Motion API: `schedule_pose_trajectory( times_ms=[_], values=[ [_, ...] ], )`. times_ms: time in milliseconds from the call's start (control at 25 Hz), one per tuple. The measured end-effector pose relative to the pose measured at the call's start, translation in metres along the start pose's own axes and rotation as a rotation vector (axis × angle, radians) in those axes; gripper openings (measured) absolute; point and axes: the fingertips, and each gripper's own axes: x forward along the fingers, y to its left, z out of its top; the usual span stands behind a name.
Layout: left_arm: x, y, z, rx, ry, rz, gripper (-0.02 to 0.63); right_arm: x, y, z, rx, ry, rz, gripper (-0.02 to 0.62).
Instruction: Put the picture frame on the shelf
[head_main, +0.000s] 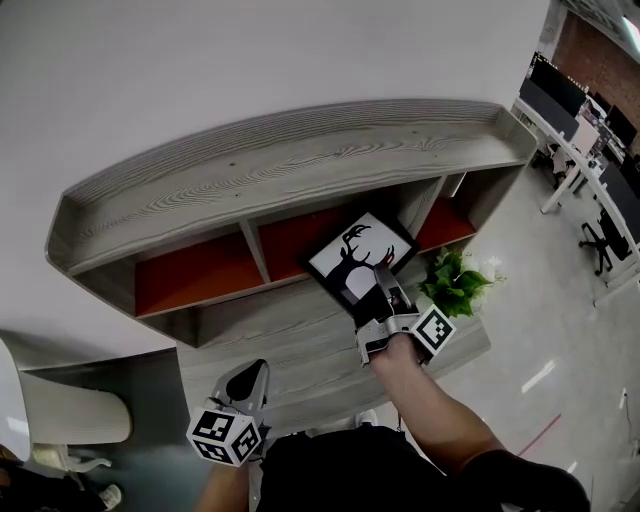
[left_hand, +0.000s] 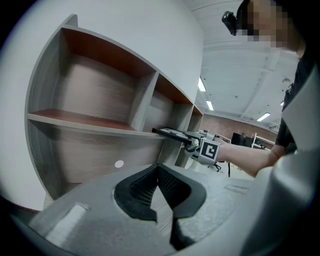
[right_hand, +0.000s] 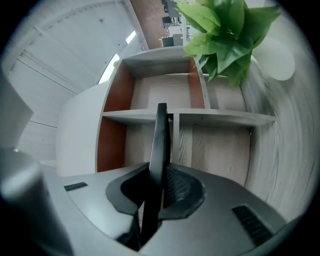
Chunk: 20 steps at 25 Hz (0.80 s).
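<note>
Where nearest, at the near left: left gripper (head_main: 258, 372) above the wooden desktop (head_main: 290, 350), jaws together, nothing between them. Farther and to the right: right gripper (head_main: 384, 278), clamped on the near edge of the picture frame (head_main: 355, 258); holds it tilted, deer print up, at the mouth of the red-backed compartments of the shelf (head_main: 300, 170). Just right: green plant (head_main: 455, 282).
</note>
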Motion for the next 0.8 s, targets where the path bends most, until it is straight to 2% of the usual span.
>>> schedule_pose_trajectory(
  times_ms=[160, 320, 400, 640, 800],
  values=[
    [-0.006, 0.013, -0.005, -0.017, 0.004, -0.003, 0.009, 0.012, 0.002, -0.017, -0.105, 0.032, -0.055, 0.067],
    [-0.007, 0.023, -0.009, -0.038, 0.005, -0.007, 0.009, 0.014, 0.005, -0.042, -0.193, 0.146, -0.090, 0.174],
    [-0.006, 0.024, -0.008, -0.041, 0.002, -0.015, 0.009, 0.011, 0.006, -0.046, -0.216, 0.178, -0.092, 0.184],
    [0.001, 0.021, -0.004, -0.036, -0.002, -0.044, 0.009, -0.003, 0.006, -0.051, -0.204, 0.255, -0.090, 0.192],
    [0.004, 0.017, -0.004, -0.030, -0.003, -0.057, 0.009, -0.023, -0.001, -0.054, -0.150, 0.305, -0.091, 0.190]
  ],
)
